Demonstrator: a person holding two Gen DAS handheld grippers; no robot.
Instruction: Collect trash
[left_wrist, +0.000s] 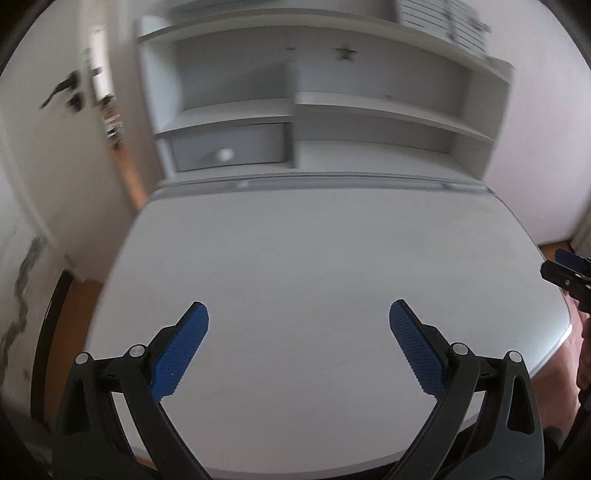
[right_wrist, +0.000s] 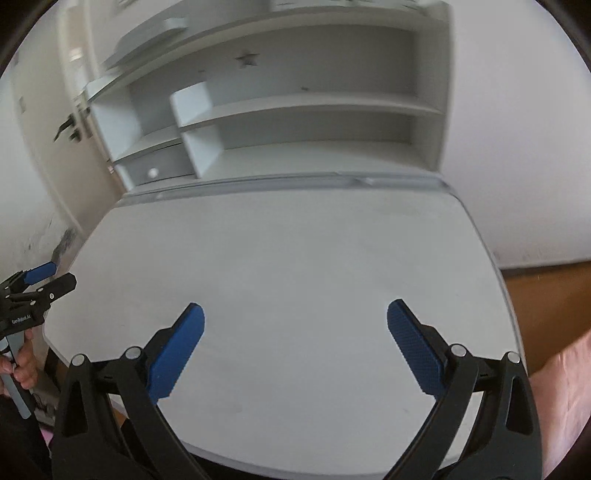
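Hovering over a bare desk, both grippers empty, no trash in sight

From the left wrist, the left gripper (left_wrist: 298, 321) is held spread wide with nothing grasped above the white desk (left_wrist: 314, 258); no trash is seen on it or the shelves (left_wrist: 369, 110); from the right wrist, the right gripper (right_wrist: 295, 321) is likewise splayed and empty; collection is judged either finished or not begun.
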